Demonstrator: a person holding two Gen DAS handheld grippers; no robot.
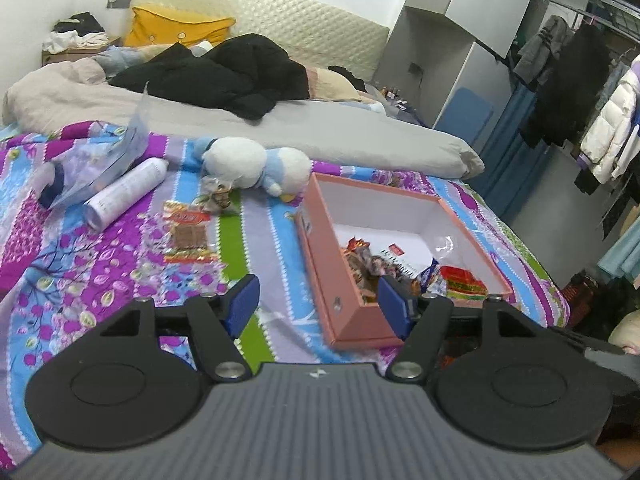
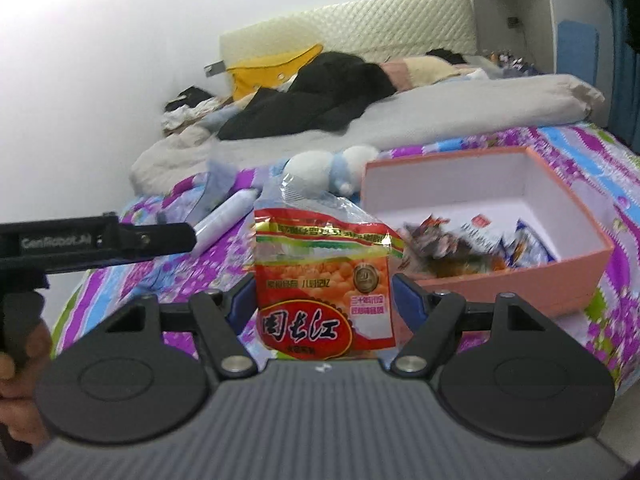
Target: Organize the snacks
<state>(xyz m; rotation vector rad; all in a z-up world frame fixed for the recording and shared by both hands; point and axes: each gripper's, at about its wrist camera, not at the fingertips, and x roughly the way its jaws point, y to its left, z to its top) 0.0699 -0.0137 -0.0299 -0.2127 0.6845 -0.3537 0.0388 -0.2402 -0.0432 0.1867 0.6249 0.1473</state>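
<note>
A pink open box (image 1: 472, 232) lies on the patterned bedsheet with several wrapped snacks (image 1: 372, 264) piled at its near end. My left gripper (image 1: 318, 306) hovers open over the sheet by the box's near corner, with nothing between its blue pads. Left of the box lie a red and clear snack packet (image 1: 188, 236) and a smaller wrapped snack (image 1: 218, 196). My right gripper (image 2: 326, 300) is shut on a red snack bag (image 2: 324, 280) held upright, just left of the pink box (image 2: 560, 272). The left gripper's body (image 2: 100, 240) and a hand (image 2: 12, 368) show at the left edge.
A white bottle (image 1: 124, 192), a clear plastic bag (image 1: 100, 160) and a white and blue plush toy (image 1: 256, 164) lie behind the loose snacks. Black clothes (image 1: 224, 72) and a grey duvet (image 1: 360, 136) cover the far bed. A clothes rack (image 1: 580, 92) stands at right.
</note>
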